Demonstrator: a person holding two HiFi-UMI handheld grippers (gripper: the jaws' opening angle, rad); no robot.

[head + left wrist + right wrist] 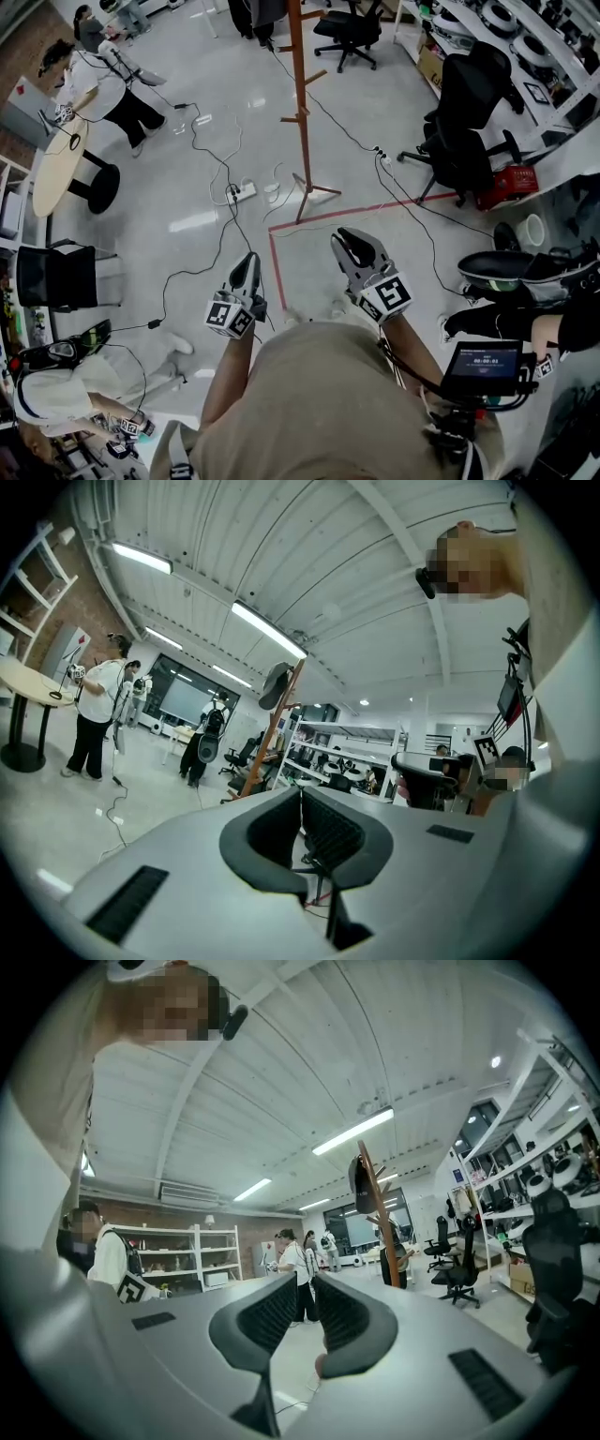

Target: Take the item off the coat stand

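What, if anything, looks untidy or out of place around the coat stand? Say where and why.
Black cables trail loosely over the floor left of the coat stand, and a white power strip lies in the open near its base: a likely trip hazard. The stand itself is upright.

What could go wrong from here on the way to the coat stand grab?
1. Cables lie across the floor between the person and the coat stand: trip or snag risk on approach.
2. The left gripper is shut and the right gripper barely open; either probably needs wider jaws for the dark item hung high on the stand.
3. The stand looks slim; a sideways pull might tip it.
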